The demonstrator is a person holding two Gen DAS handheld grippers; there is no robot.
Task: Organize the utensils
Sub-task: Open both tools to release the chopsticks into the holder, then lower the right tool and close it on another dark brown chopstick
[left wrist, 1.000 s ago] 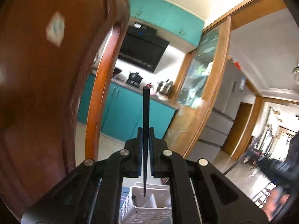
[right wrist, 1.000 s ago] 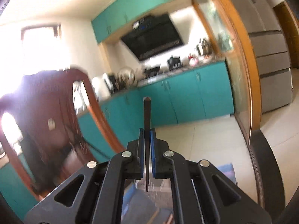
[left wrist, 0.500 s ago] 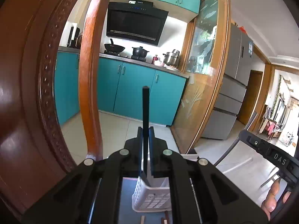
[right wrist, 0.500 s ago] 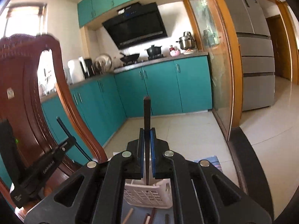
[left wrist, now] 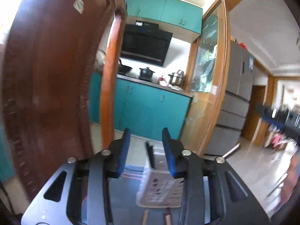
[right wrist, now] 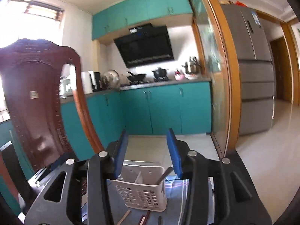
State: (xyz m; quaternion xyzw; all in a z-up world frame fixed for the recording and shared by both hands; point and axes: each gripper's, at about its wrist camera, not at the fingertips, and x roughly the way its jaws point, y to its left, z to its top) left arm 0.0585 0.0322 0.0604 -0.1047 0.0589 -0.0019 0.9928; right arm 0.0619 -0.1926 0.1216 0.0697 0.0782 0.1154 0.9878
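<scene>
Both grippers are spread wide and hold nothing: the left gripper and the right gripper each hover above a white perforated basket standing on the surface. One dark chopstick leans in the basket's right compartment, and another chopstick stands in it in the left view. Several loose sticks lie on the surface just before the basket.

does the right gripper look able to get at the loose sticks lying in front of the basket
Probably yes. The right gripper is open and empty, and the loose sticks lie uncovered on the table just in front of the white basket, below the fingers; nothing visibly blocks a descent.
</scene>
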